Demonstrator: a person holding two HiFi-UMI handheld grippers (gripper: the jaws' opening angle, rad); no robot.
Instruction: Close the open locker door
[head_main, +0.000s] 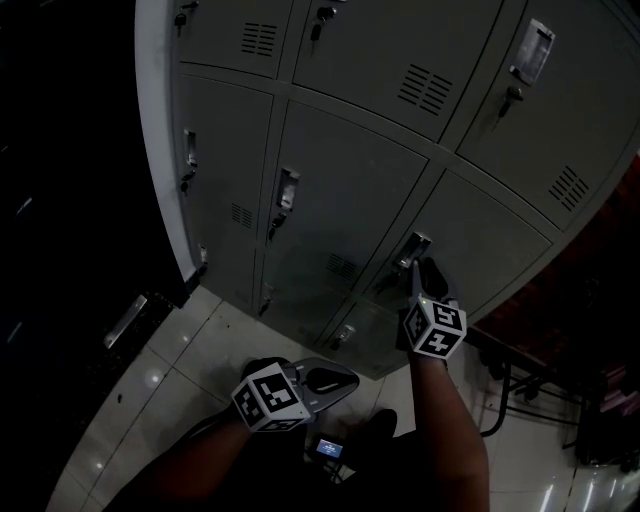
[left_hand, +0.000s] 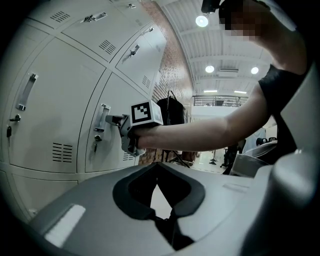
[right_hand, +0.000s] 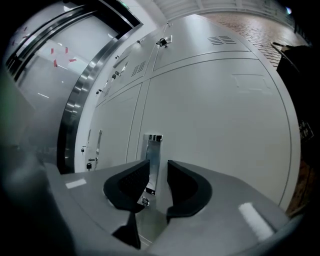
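A bank of grey lockers (head_main: 350, 190) fills the head view. My right gripper (head_main: 425, 268) is up against the chrome handle (head_main: 413, 248) of a lower locker door (head_main: 480, 250). That door looks about level with its neighbours. In the right gripper view the handle (right_hand: 153, 155) stands upright between the jaws of the right gripper (right_hand: 158, 172), with a thin strip of door showing beside it. My left gripper (head_main: 335, 380) hangs low over the floor, away from the lockers, tips together and empty. The left gripper view shows the left gripper (left_hand: 159, 167) and, beyond it, the right gripper (left_hand: 120, 125) at the handle (left_hand: 103, 120).
A rounded metal post (head_main: 155, 150) ends the locker row at the left, with dark glass beyond it. Pale floor tiles (head_main: 170, 370) lie below. A black metal frame (head_main: 520, 380) stands on the floor at the right. Neighbouring doors have handles (head_main: 287, 190) and keys.
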